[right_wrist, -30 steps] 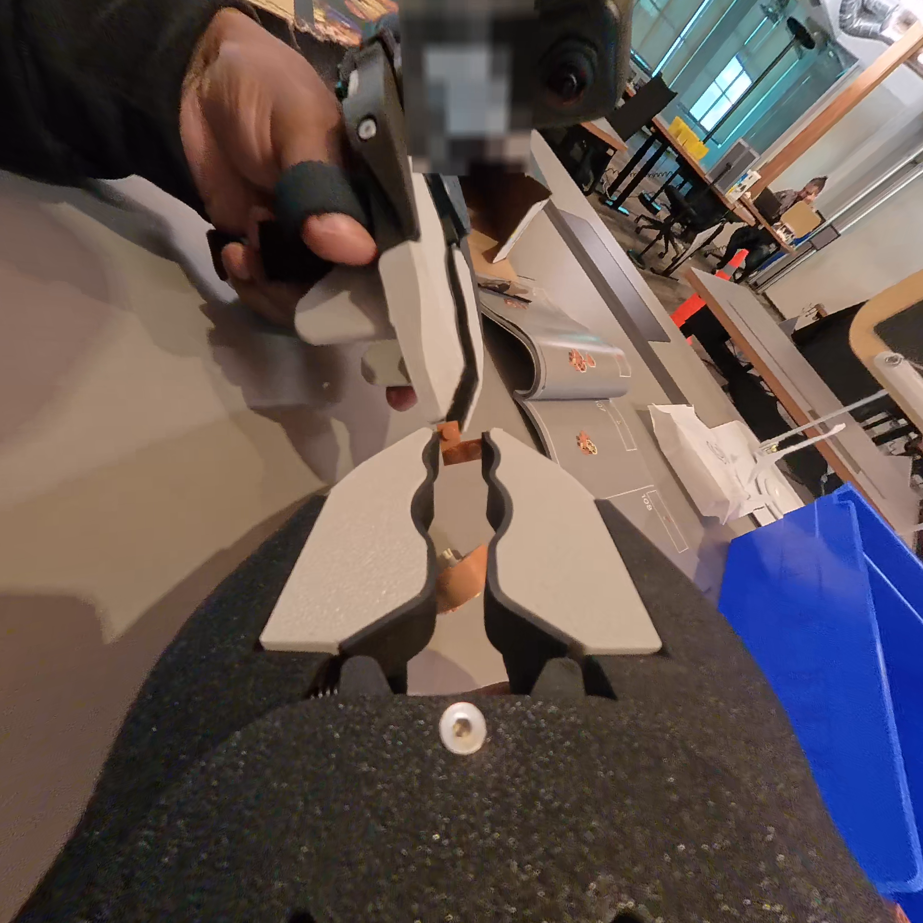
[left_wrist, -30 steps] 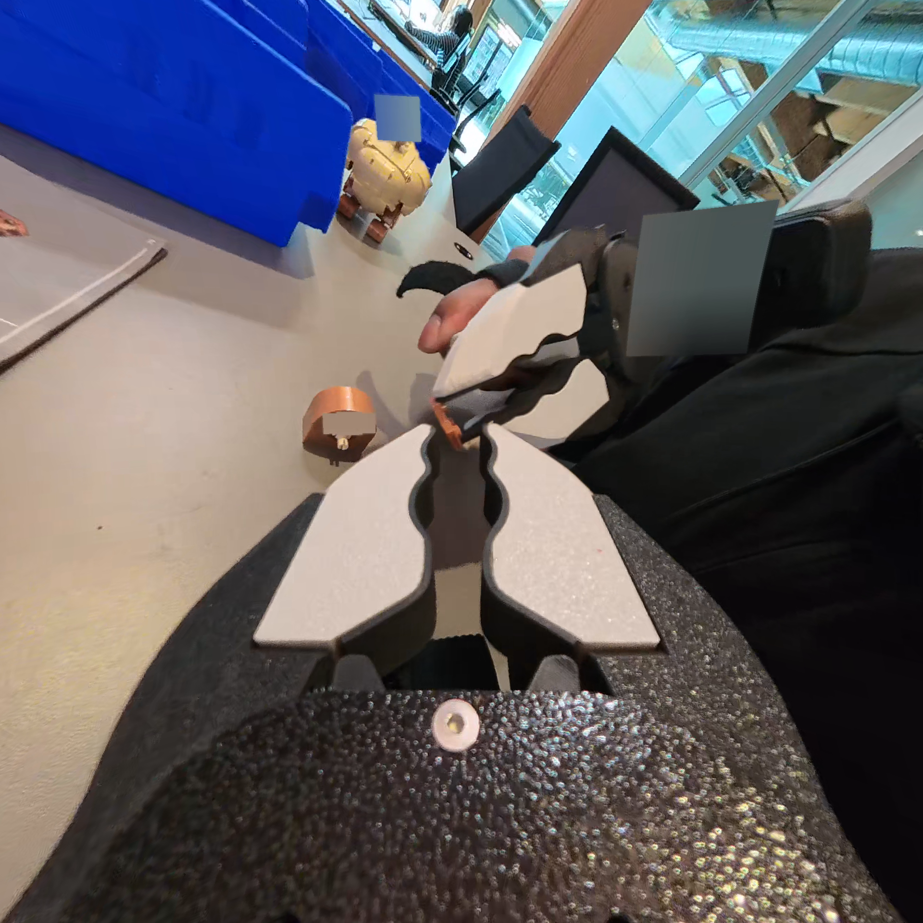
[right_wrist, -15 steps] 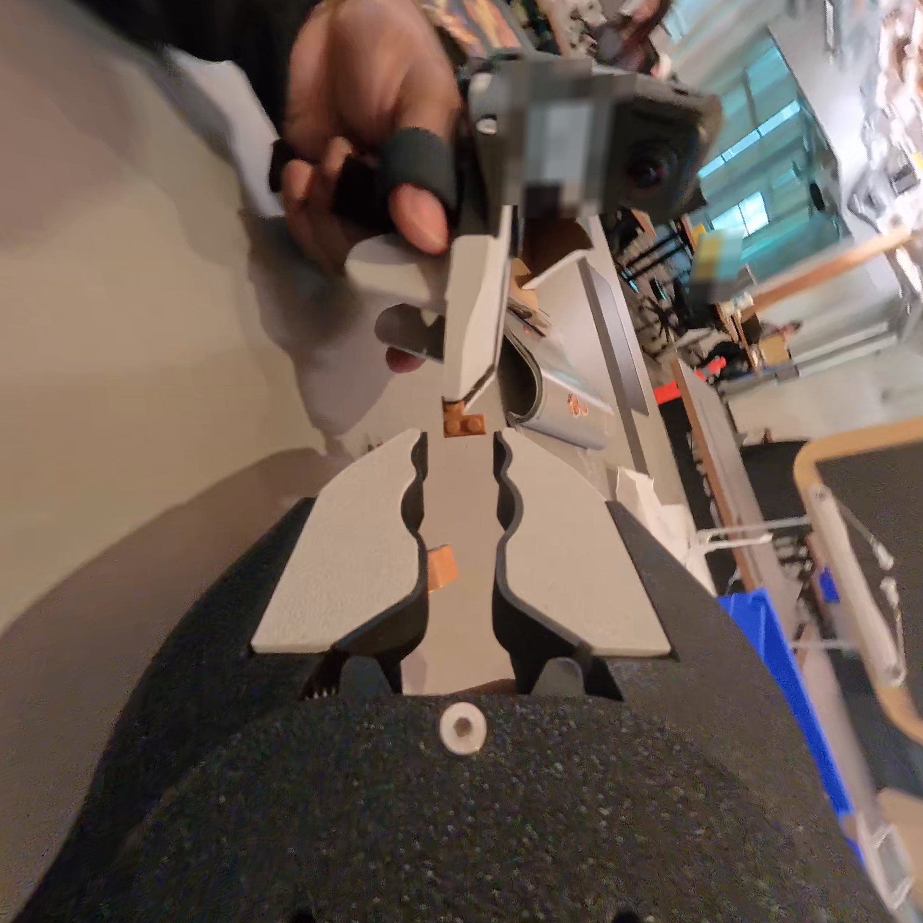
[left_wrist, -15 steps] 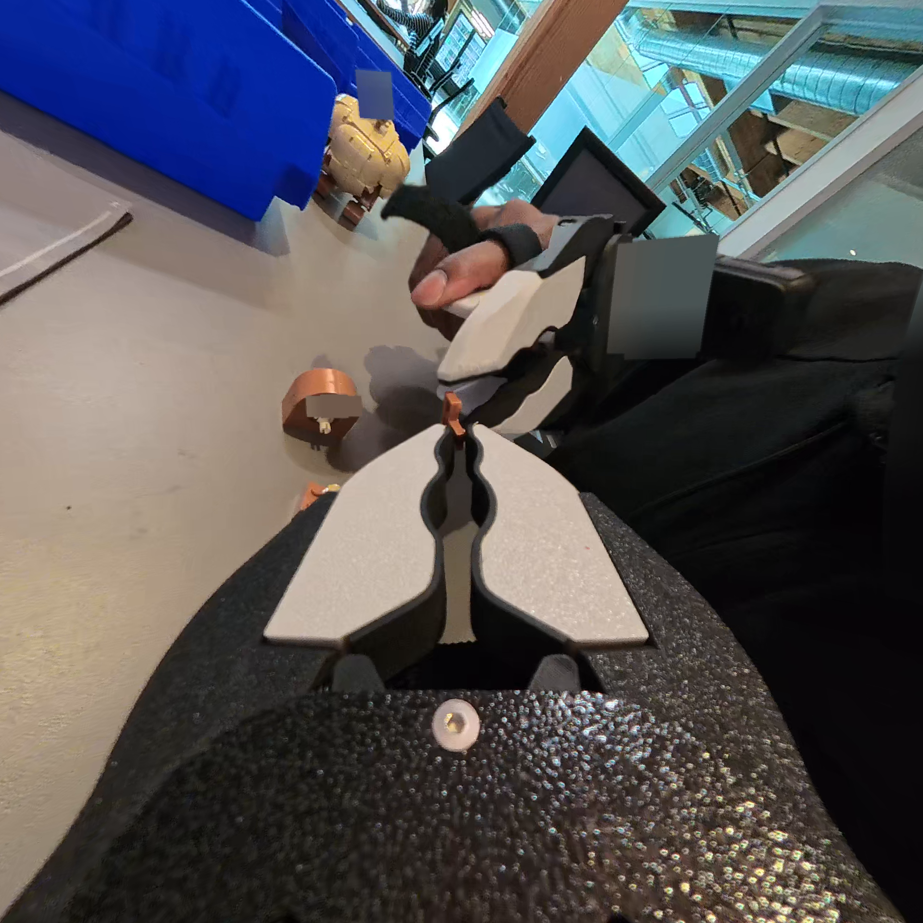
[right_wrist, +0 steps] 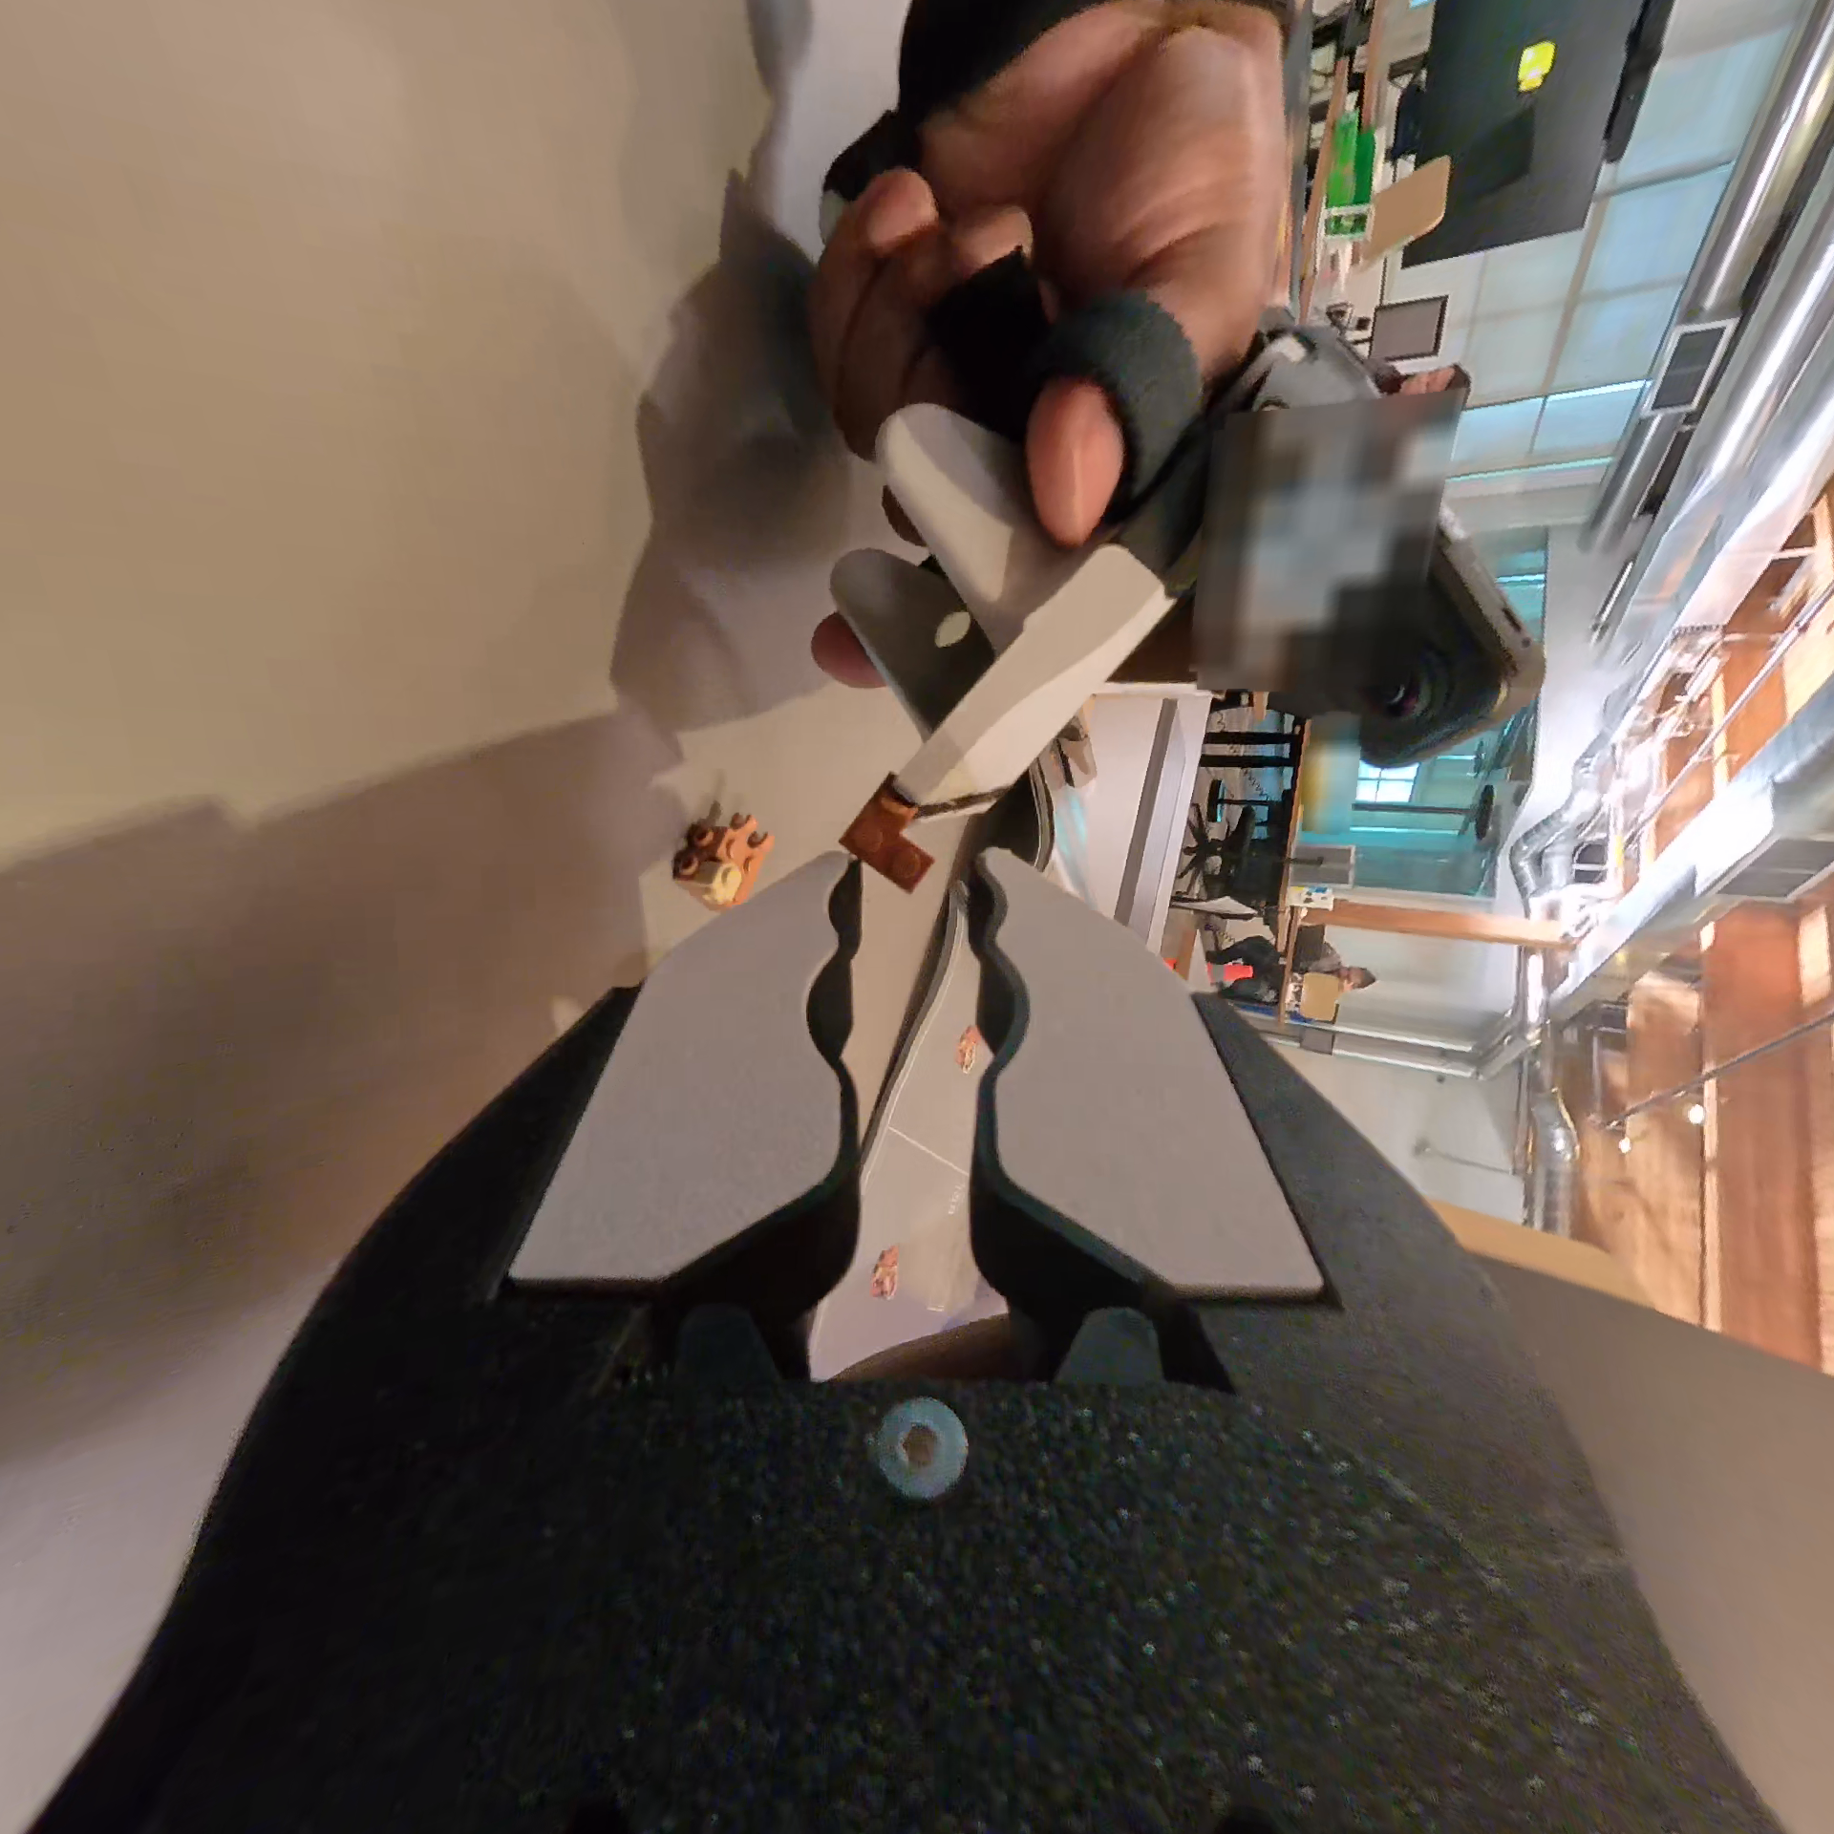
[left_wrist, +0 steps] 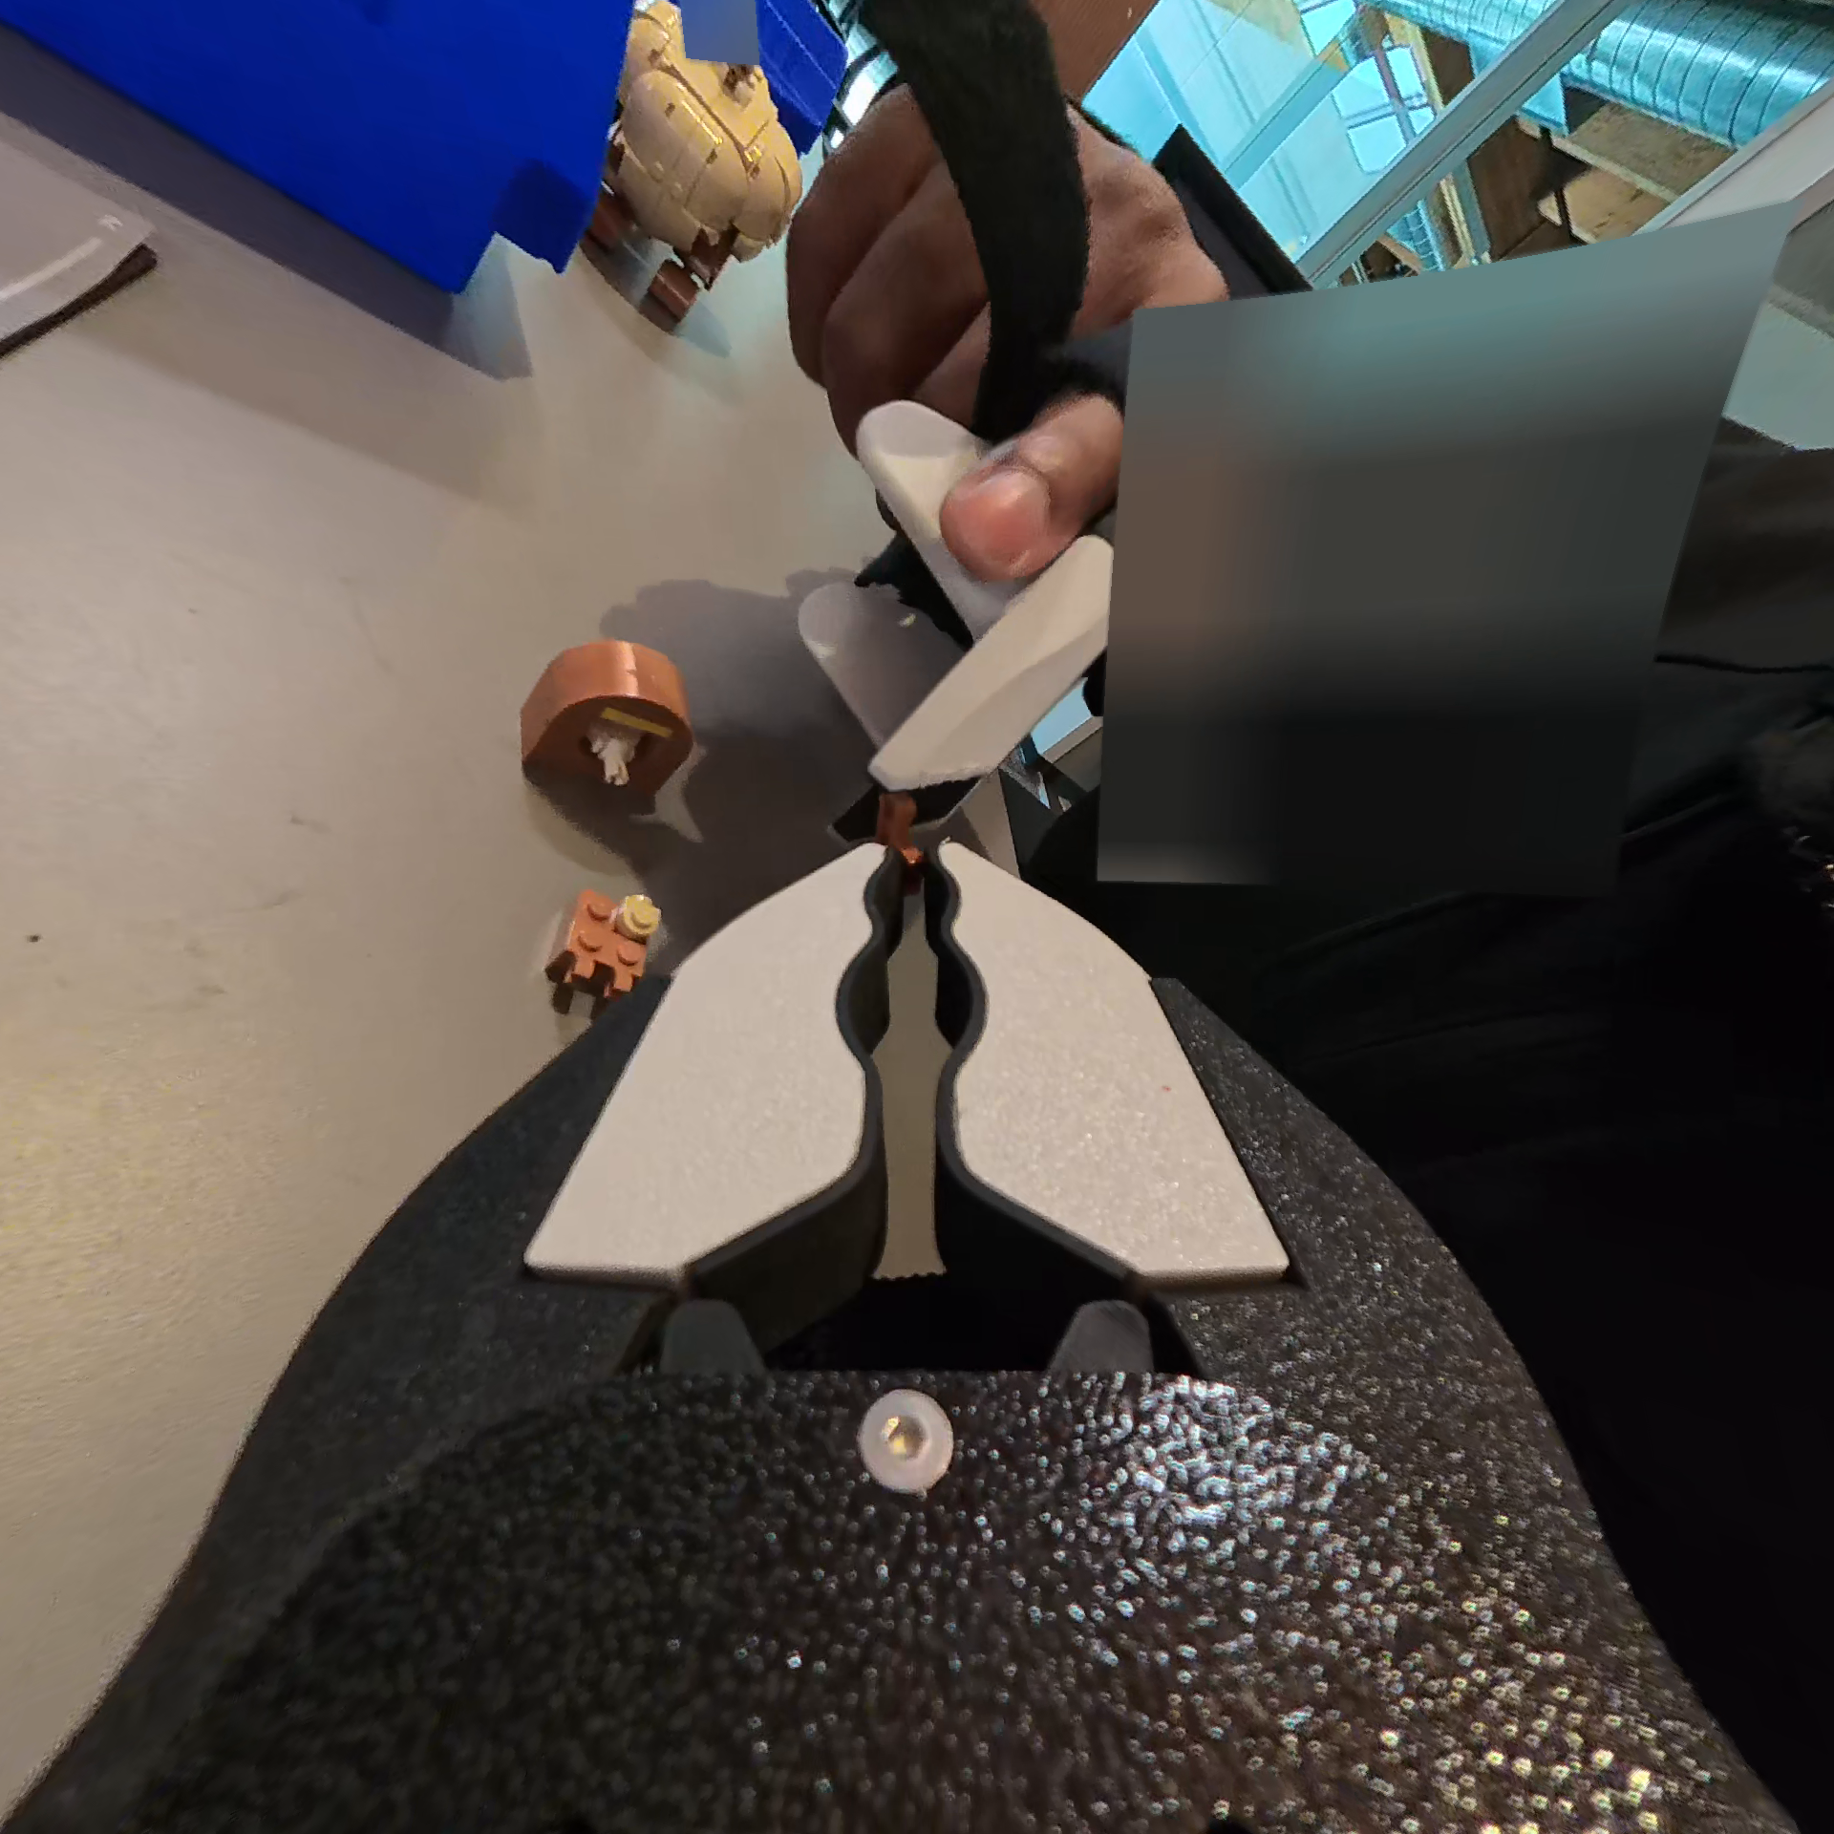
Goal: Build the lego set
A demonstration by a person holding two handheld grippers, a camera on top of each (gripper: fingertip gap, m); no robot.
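My left gripper (left_wrist: 905, 858) is shut on a small brown plate (left_wrist: 898, 829), pinching one end at its fingertips above the table. The right wrist view shows the same thing: the left gripper (right_wrist: 928, 794) comes in from above with the brown plate (right_wrist: 888, 844) sticking out of its tips. My right gripper (right_wrist: 913, 868) is open. The plate's free end hangs between its fingertips near the left one, and the pads do not press on it. In the left wrist view the right gripper (left_wrist: 918, 784) sits just beyond the plate, tip to tip with mine.
On the beige table (left_wrist: 248, 556) lie a round brown piece (left_wrist: 607, 729) and a small brown brick assembly with a tan stud (left_wrist: 600, 948), which also shows in the right wrist view (right_wrist: 722, 861). Blue bins (left_wrist: 347, 109) and a tan model (left_wrist: 705, 169) stand behind. A grey sheet (right_wrist: 933, 1121) lies below the right gripper. Left and right tips are no more than a few centimetres apart.
The plate was between the right gripper's fingers a second ago. My left gripper shut on it and the right one opened. Both grippers have since turned, and the plate stays in the left.
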